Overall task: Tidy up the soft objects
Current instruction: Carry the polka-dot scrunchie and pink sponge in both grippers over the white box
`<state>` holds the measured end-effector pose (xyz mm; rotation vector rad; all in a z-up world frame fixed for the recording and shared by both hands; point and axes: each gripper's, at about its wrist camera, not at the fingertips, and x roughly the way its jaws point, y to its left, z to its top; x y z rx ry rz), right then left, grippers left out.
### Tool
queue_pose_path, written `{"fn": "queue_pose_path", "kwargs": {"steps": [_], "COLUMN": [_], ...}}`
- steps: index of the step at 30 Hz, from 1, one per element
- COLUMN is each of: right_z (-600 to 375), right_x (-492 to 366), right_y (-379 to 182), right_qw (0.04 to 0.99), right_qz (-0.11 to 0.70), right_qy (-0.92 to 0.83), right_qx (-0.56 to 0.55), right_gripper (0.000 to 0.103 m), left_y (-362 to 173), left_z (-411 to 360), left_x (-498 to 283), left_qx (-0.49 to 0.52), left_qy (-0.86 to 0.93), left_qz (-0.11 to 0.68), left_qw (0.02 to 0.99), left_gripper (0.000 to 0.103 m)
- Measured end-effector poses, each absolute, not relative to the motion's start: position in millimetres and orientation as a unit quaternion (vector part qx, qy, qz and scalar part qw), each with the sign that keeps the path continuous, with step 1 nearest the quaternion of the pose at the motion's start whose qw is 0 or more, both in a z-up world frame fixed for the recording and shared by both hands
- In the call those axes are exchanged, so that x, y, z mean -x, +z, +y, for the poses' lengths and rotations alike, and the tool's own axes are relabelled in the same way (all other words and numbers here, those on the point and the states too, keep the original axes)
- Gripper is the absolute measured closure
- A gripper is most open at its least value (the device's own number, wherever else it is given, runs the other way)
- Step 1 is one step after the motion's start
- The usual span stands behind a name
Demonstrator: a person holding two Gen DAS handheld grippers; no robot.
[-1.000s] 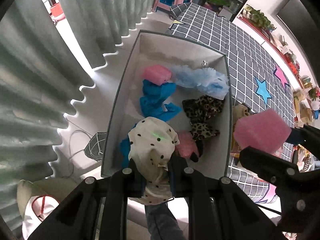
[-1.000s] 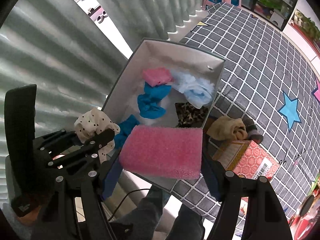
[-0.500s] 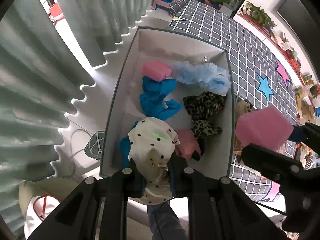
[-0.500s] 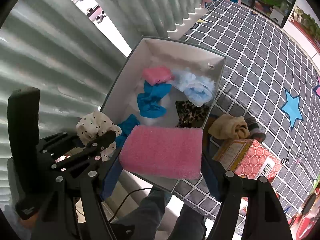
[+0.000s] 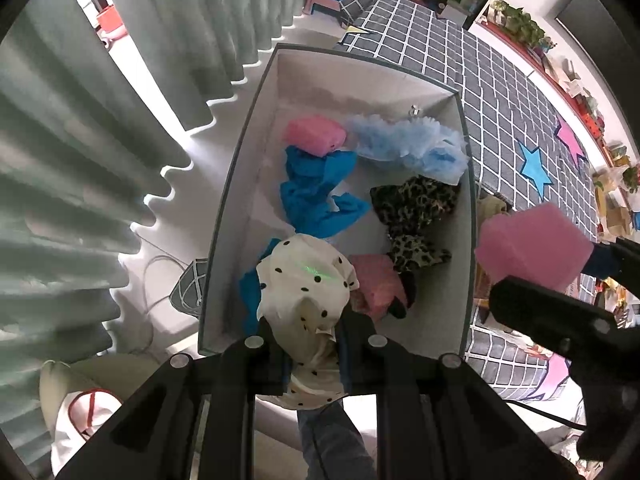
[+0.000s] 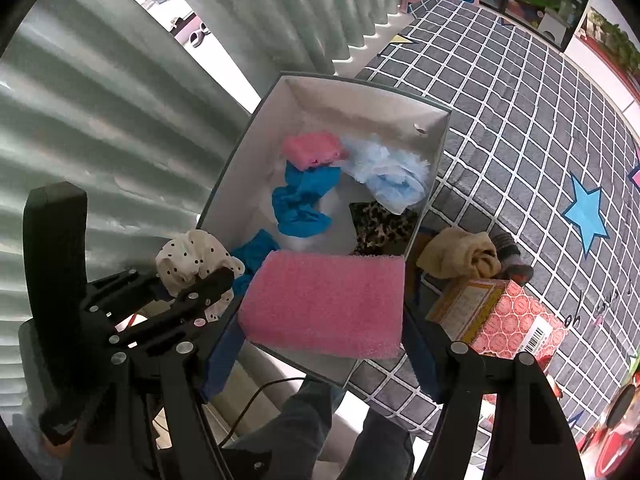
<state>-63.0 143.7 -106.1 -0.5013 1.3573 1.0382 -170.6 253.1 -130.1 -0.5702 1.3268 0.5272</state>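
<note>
Both grippers hang over an open grey box (image 5: pixel 224 216) that sits at the edge of a checked cloth (image 5: pixel 500 92). From the left wrist camera, the left gripper (image 5: pixel 310 344) points straight down, its jaws pressed together on a cream cloth with black dots (image 5: pixel 306 280), which bulges out above the near end of the box at about 6 o'clock. At 3 o'clock in that view, the right gripper (image 6: pixel 322 332) shows as a dark arm carrying a pink sponge (image 5: pixel 532 248) just outside the box's right wall.

From the right wrist camera, that gripper's jaws stand half spread and clamp the sponge by its two short ends, over the near right corner of the box. The dotted cloth appears there at 9 o'clock.

Inside the box lie a small pink pad (image 5: pixel 316 134) at the far end, a pale blue frilly piece (image 5: pixel 412 148) to its right, a bright blue cloth (image 5: pixel 316 196) in the middle, a leopard-print cloth (image 5: pixel 416 216) against the right wall, and a pink bundle (image 5: pixel 376 286) near the front. Outside, at 3 o'clock from the box, a tan cloth (image 6: pixel 460 256) rests beside a red patterned carton (image 6: pixel 504 316).
</note>
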Motion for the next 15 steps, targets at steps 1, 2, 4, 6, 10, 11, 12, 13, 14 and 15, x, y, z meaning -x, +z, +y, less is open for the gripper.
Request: {"fn": "queue_pose_path", "kwargs": {"steps": [1,2,4,6,10,11,12,13,14,15], "right_z": [144,145,146,147,150,151,152,153,155,156], "right_x": [63,62,61,60,58,57,57,56,56,55], "right_y": [-106,-107,-108,-110,-115,-116,-117,-117,-117,-118], "right_qw": [0.629,0.629,0.628,0.627,0.628,0.627,0.627,0.627,0.627,0.627], "right_qz": [0.593,0.594,0.596,0.598,0.602,0.603,0.604,0.604,0.604,0.604], "right_qy": [0.453,0.452,0.451,0.448,0.443,0.442,0.441,0.441,0.44,0.44], "right_qx": [0.219,0.219,0.218,0.219,0.219,0.219,0.219,0.219,0.22,0.22], "right_gripper": [0.029,0.029,0.029,0.029,0.029,0.029,0.029,0.029,0.029,0.029], "left_y": [-131,-132,-134,-135,-140,-141,-142,-144,-145,-146], "left_z": [253,253,254,254,255,256,256,256,257,258], "left_x": [170,170,169,168,165,165,164,163,163,163], "left_qx": [0.258,0.258,0.258,0.258,0.257,0.256,0.255,0.255,0.254,0.254], "left_qy": [0.239,0.239,0.239,0.239,0.24,0.24,0.241,0.242,0.242,0.243], "left_qz": [0.601,0.601,0.603,0.604,0.607,0.609,0.609,0.611,0.612,0.613], "left_qw": [0.718,0.718,0.716,0.715,0.713,0.712,0.711,0.71,0.709,0.708], "left_gripper": [0.084,0.084,0.084,0.084,0.084,0.084,0.084,0.084,0.084,0.084]}}
